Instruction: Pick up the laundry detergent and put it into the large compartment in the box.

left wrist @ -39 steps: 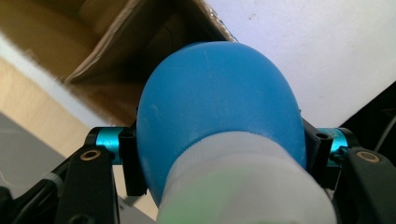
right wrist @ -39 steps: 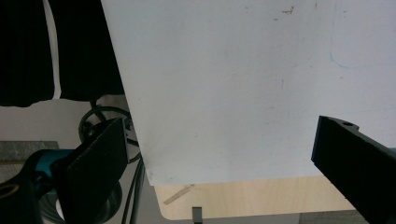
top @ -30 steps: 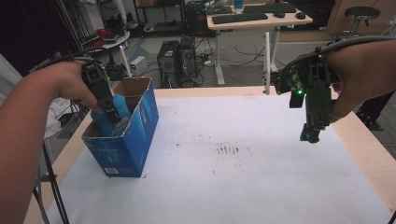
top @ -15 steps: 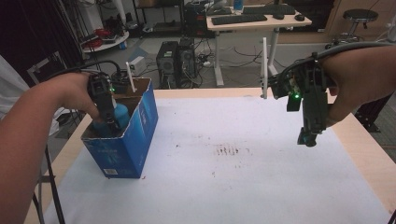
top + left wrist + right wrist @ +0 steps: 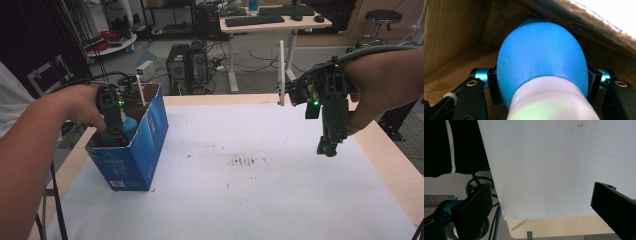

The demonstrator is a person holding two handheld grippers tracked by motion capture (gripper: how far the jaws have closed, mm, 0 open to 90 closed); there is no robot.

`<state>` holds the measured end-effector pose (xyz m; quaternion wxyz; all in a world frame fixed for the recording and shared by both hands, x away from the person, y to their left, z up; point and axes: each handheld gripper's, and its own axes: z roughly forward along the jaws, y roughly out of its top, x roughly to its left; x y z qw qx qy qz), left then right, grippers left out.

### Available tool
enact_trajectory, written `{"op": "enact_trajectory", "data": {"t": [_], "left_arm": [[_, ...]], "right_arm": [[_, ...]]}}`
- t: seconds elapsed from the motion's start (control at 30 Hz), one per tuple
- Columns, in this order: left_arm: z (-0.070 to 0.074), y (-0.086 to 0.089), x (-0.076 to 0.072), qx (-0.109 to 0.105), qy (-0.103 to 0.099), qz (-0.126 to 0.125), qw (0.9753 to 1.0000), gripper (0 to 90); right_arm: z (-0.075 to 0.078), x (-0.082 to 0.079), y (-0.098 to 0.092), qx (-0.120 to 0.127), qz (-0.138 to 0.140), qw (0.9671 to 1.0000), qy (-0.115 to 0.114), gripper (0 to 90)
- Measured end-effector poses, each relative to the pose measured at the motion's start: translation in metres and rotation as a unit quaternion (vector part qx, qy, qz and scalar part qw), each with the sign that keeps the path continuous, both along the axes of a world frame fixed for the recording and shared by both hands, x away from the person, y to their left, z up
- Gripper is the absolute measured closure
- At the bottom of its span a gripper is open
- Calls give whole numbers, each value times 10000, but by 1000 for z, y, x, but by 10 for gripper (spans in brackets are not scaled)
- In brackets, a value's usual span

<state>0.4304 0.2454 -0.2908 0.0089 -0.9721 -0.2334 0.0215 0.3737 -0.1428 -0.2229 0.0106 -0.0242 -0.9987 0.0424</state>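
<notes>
Right now we have the round blue plastic bulb with its pale white neck (image 5: 541, 67) sitting down inside the open blue cardboard box (image 5: 142, 150), and our left gripper (image 5: 116, 131) is clamped on it: in the left gripper view the two black jaws press against the bulb's flanks on either side, closed as far as the bulb lets them. Brown cardboard walls rise all around the bulb, so it is well below the box's rim. From the high view we catch just a patch of that blue beside the gripper, with our left hand (image 5: 82, 107) wrapped over the tool at the box's top. A thin white stick (image 5: 141, 91) stands up at the box's far wall.

That box stands near the left edge of the bench, on the white sheet (image 5: 260, 190) that covers most of the pale wooden top (image 5: 395, 165).

Over by the right edge we hold the right gripper (image 5: 327, 148) up above the sheet, pointing downward, well apart from the box. Its jaws are spread wide with nothing between them; through that gap we see the sheet and the bench's edge.
</notes>
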Motion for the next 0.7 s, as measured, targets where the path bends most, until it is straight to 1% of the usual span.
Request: {"op": "enact_trajectory", "data": {"t": [0.13,0.17,0.23,0.33,0.4,0.43,0.53,0.6,0.7], "left_arm": [[-1,-2,1,-28,16,49,10000,357],[-1,-2,2,-25,38,66,10000,357],[-1,-1,3,-1,116,236,9997,358],[-3,0,2,52,176,252,9995,357],[-2,1,2,57,150,273,9995,357],[-1,1,2,23,123,294,9995,345],[3,2,1,-80,81,347,9993,334],[4,1,0,-105,55,366,9993,315],[6,1,0,-120,54,398,9991,311]], "right_arm": [[1,-2,0,1,-12,10000,-7,30],[1,-3,0,0,-32,10000,-4,30],[2,-3,-1,4,-42,10000,-12,30],[3,-3,-3,5,-54,10000,-25,30],[4,-4,-4,17,-76,10000,-37,30],[4,-3,-5,5,-38,10000,-41,30],[4,-5,-4,-12,-78,10000,-39,30],[4,-5,-3,15,-16,10000,-39,30],[4,-6,-2,0,-39,10000,-49,30]]}}
